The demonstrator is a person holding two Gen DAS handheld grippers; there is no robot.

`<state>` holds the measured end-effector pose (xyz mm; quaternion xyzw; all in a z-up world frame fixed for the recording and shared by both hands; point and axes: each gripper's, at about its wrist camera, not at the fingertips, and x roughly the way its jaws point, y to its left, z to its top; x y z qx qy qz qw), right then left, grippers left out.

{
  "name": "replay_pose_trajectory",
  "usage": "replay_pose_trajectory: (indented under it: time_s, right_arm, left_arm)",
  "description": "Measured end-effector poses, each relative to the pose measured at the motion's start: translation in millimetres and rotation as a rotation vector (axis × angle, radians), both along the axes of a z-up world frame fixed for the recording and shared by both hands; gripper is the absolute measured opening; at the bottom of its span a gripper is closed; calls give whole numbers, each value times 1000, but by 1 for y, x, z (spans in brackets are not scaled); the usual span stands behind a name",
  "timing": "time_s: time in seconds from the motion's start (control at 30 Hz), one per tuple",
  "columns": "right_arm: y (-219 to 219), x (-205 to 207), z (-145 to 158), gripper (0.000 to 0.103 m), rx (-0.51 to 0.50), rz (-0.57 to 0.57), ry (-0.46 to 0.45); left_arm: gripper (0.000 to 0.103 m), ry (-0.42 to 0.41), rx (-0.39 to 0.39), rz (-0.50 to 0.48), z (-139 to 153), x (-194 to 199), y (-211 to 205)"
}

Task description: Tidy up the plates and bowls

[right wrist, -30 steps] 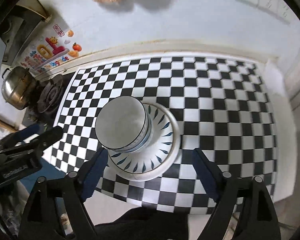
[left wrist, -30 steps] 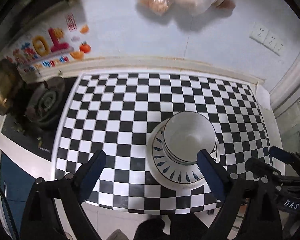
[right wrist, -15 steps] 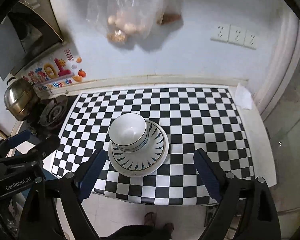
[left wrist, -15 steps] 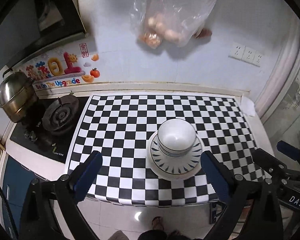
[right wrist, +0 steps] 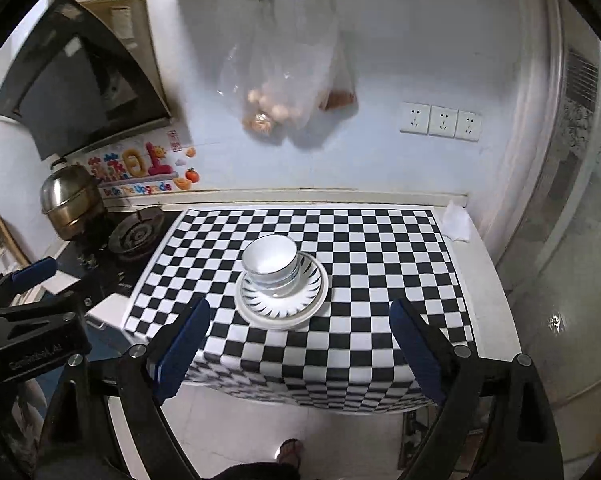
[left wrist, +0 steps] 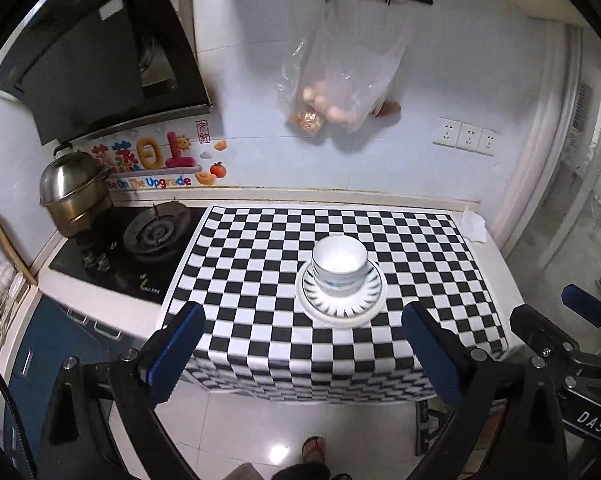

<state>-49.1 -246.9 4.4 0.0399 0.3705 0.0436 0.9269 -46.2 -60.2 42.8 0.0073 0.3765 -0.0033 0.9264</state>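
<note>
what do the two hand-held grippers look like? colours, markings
Both match: the left hand-held gripper and right hand-held gripper have black angular frames with silver bolts and two fingers faced with blue pads. White lettering sits on each body, "DAS" legible on the right one in the left view. No sleeves visible.

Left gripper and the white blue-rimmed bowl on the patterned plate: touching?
Apart. The left wrist view shows the left gripper open, nearer the camera than the white blue-rimmed bowl stacked on the patterned plate.

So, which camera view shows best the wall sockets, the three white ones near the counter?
The right wrist view. There the three wall sockets sit larger and nearly face-on, so the holes in each plate are clear. In the left wrist view the same sockets appear smaller, tilted and closer to the picture's warped edge.
</note>
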Motion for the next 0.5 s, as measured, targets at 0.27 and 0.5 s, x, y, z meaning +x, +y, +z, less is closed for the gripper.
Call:
replay_pose_trajectory:
  time_s: [0.27,0.5]
  right_arm:
    - [1,-92,32,95,-48,7,-93]
    - [-8,-134,37,95,-27,9,-100]
  left_arm:
    - [101,-44,9,13,15,-73,-7]
    - [101,-76,16,42,22,-107,-8]
